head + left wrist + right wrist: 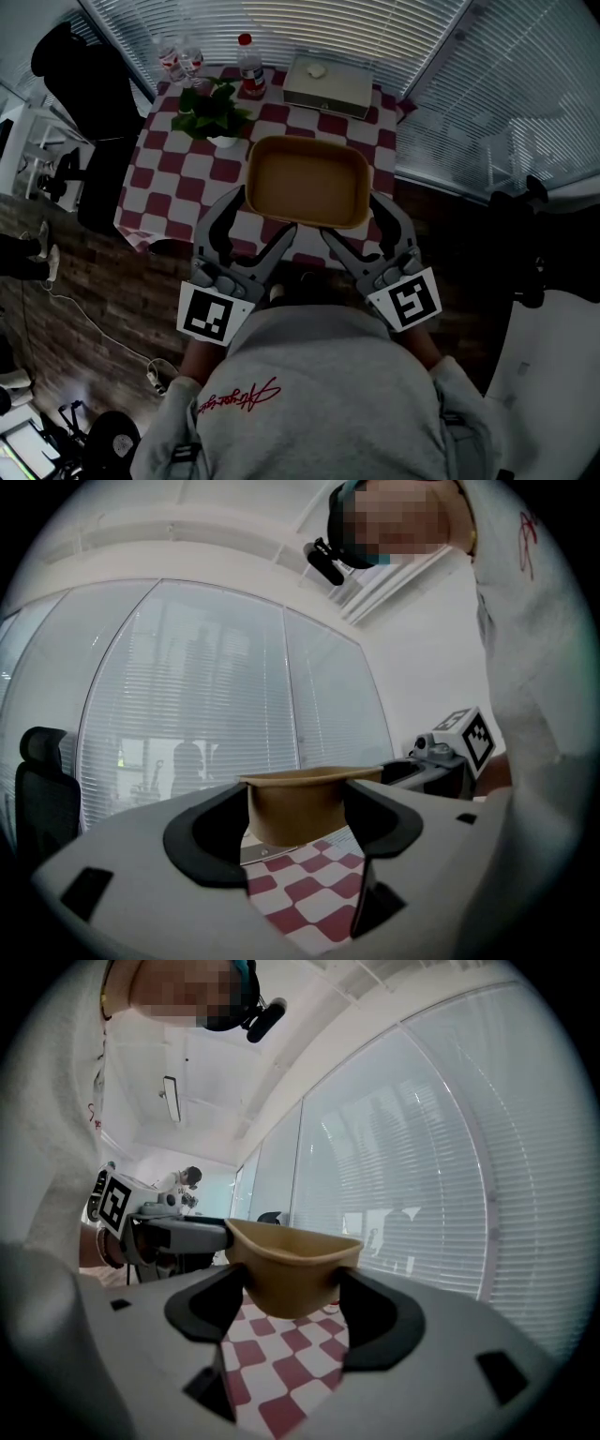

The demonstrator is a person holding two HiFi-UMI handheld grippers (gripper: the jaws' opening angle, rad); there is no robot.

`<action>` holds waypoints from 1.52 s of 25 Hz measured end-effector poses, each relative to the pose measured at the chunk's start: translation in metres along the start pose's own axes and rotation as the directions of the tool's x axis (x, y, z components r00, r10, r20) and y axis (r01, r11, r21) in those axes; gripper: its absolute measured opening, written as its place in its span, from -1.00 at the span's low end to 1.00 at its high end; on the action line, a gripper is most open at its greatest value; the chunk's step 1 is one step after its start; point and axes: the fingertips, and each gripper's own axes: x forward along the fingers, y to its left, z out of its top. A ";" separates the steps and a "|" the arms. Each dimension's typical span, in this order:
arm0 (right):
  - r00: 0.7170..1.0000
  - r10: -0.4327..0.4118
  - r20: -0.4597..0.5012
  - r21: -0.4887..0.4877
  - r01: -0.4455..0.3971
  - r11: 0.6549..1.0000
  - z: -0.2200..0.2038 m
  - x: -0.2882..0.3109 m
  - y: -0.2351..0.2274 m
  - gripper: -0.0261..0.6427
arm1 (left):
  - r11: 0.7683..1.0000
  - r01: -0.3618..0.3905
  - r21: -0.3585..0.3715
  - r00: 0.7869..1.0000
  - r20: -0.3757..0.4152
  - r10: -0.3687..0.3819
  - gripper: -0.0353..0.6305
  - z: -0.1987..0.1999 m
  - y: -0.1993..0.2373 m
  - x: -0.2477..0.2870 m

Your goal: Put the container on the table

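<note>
A tan, empty rectangular container [307, 180] hangs over the near edge of the checkered table [150, 178]. My left gripper [255, 217] is shut on its near-left corner and my right gripper [361, 220] on its near-right corner. In the left gripper view the container [300, 803] fills the gap between the jaws of the left gripper [298, 825], with red-and-white cloth below. The right gripper view shows the container [291, 1274] wedged between the jaws of the right gripper [291, 1309], lifted above the cloth.
On the table stand a potted plant [214, 112], a red-capped bottle [250, 66], clear bottles [178, 61] and a white box [326, 84] at the far side. A black chair [94, 122] is at the left. Blinds cover the windows behind.
</note>
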 end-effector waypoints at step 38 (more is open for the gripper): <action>0.986 0.036 -0.165 0.017 -0.034 0.999 -0.075 0.013 0.006 0.02 | 1.000 -0.025 -0.014 0.987 -0.158 0.022 0.06 -0.072 0.001 0.004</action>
